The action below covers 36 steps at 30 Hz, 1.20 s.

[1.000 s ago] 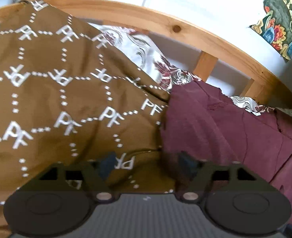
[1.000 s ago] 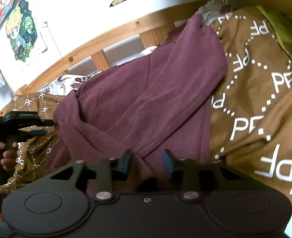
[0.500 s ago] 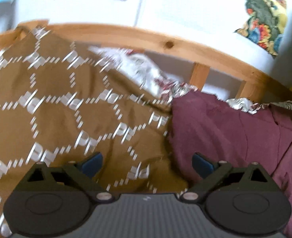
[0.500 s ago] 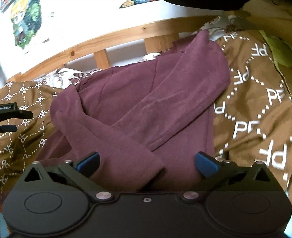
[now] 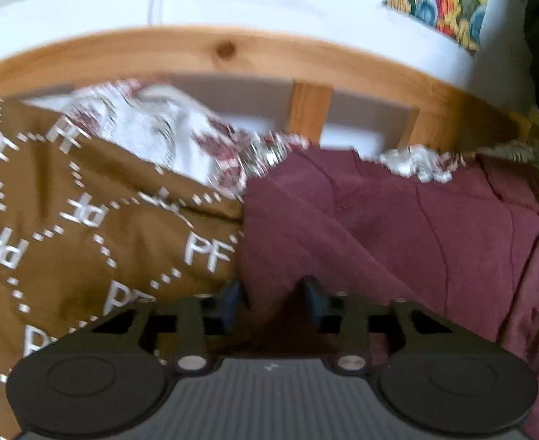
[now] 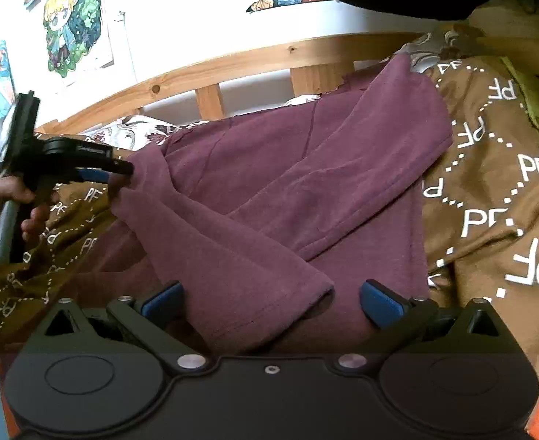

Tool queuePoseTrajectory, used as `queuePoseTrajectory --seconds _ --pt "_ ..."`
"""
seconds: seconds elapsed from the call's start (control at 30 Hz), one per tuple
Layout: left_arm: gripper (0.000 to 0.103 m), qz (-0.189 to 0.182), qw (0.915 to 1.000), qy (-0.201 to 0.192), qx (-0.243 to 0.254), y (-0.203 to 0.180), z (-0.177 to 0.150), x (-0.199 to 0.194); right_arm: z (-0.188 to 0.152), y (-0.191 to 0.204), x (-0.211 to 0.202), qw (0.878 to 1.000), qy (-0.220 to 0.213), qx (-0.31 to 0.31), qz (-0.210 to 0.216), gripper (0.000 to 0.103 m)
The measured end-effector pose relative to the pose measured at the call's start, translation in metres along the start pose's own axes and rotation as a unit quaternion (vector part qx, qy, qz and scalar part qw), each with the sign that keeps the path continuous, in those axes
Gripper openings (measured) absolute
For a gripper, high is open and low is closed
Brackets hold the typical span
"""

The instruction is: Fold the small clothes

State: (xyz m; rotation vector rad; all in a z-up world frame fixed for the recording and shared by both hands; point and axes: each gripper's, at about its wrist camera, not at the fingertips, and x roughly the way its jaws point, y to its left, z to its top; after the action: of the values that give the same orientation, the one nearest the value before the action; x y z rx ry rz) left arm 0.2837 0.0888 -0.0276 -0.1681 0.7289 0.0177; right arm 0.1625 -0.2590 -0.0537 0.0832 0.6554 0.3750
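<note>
Apparently the left tongs pinch the left edge of the maroon cotton shirt spread across the brown monogrammed bedspread, while the right tongs gape empty over its near sleeve.

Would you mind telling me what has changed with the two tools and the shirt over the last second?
The left tool, open half a second ago, has moved right onto the maroon shirt and shut on its left edge. The right tool, pinched on the near part a second ago, has let go and now stands open. The shirt stays spread on the brown patterned blanket; the wooden bed rail is unchanged.
</note>
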Motion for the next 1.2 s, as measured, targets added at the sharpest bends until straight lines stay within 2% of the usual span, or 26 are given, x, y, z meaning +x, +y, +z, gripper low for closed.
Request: queuePoseTrajectory --seconds 0.1,0.2,0.27,0.33,0.43,0.5,0.57,0.8,0.93,1.03,1.07,1.2 --pt "0.015 0.001 0.9998 0.020 -0.005 0.001 0.004 0.000 0.000 0.000 -0.001 1.000 -0.002 0.000 0.009 0.102" --pt "0.012 0.027 0.9993 0.017 -0.018 0.002 0.011 -0.009 0.000 -0.002 -0.001 1.000 -0.003 0.005 0.012 0.102" --pt "0.012 0.047 0.9986 0.011 -0.022 0.004 0.014 -0.010 0.000 -0.003 -0.002 1.000 -0.003 0.009 0.012 0.102" --pt "0.015 0.053 0.9981 0.021 -0.023 0.006 0.014 -0.005 0.001 -0.003 -0.001 1.000 -0.003 0.010 0.013 0.102" --pt "0.036 0.045 0.9969 0.033 -0.054 0.014 0.010 -0.004 0.000 -0.001 -0.001 1.000 -0.002 0.005 0.013 0.102" --pt "0.053 0.027 0.9959 0.032 -0.080 0.020 0.004 -0.008 0.000 -0.001 -0.002 1.000 -0.004 0.003 0.015 0.102" --pt "0.062 0.016 0.9951 0.033 -0.092 0.024 -0.002 -0.013 0.000 -0.001 -0.003 1.000 -0.008 0.002 0.016 0.102" --pt "0.064 -0.006 0.9946 0.059 -0.085 0.033 -0.033 -0.029 0.008 0.000 -0.010 0.998 -0.053 -0.005 0.012 0.100" --pt "0.064 -0.025 0.9935 0.058 -0.094 0.044 -0.049 -0.037 0.029 0.010 0.005 0.998 -0.051 -0.031 0.010 0.085" --pt "0.064 -0.037 0.9922 0.057 -0.104 0.050 -0.054 -0.041 0.059 0.033 0.035 0.997 -0.030 -0.048 0.052 0.074" --pt "0.064 -0.041 0.9918 0.057 -0.107 0.051 -0.054 -0.043 0.068 0.042 0.046 0.996 -0.023 -0.056 0.069 0.067" --pt "0.064 -0.046 0.9900 0.059 -0.120 0.052 -0.056 -0.050 0.105 0.085 0.101 0.987 0.020 -0.100 0.123 0.052"
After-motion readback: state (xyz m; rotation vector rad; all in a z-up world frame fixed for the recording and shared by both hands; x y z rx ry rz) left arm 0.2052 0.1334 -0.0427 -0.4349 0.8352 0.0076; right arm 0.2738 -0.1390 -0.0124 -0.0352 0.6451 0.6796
